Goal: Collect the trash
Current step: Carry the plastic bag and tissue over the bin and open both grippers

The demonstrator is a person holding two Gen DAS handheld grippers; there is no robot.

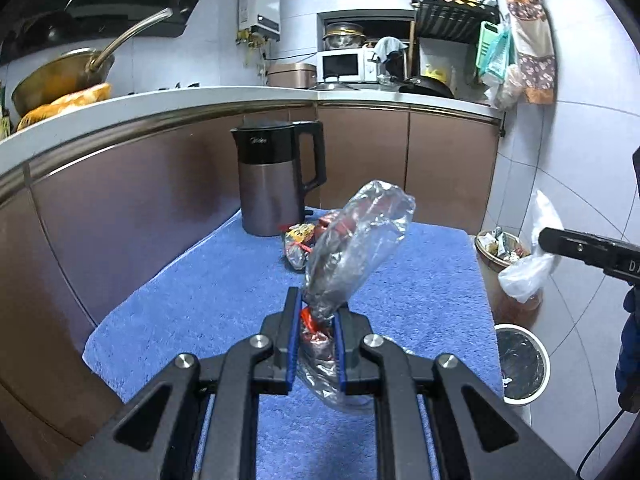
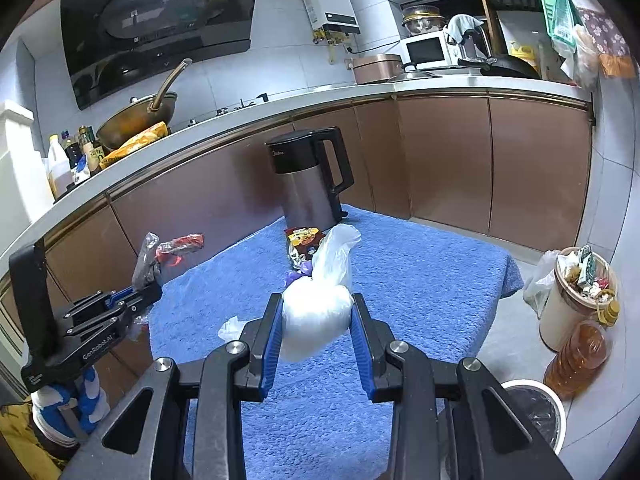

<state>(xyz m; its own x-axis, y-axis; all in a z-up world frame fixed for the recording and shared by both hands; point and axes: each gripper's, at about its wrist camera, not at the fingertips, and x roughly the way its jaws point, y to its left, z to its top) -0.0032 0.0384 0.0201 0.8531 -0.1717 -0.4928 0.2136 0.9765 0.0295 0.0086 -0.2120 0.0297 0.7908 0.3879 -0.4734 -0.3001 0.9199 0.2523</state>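
Against the brown cabinets, a worktop under a blue towel (image 1: 224, 288) carries a dark kettle (image 1: 276, 184), with a snack wrapper (image 2: 302, 240) lying just in front of it. Beside the worktop on the floor stand a full bin (image 2: 576, 300) and a white-rimmed bin (image 1: 520, 364). Left gripper (image 1: 318, 316): jaws pinching a clear plastic wrapper (image 1: 360, 244), held above the towel. Right gripper (image 2: 316, 312): jaws pinching a white plastic bag (image 2: 320, 308) over the towel.
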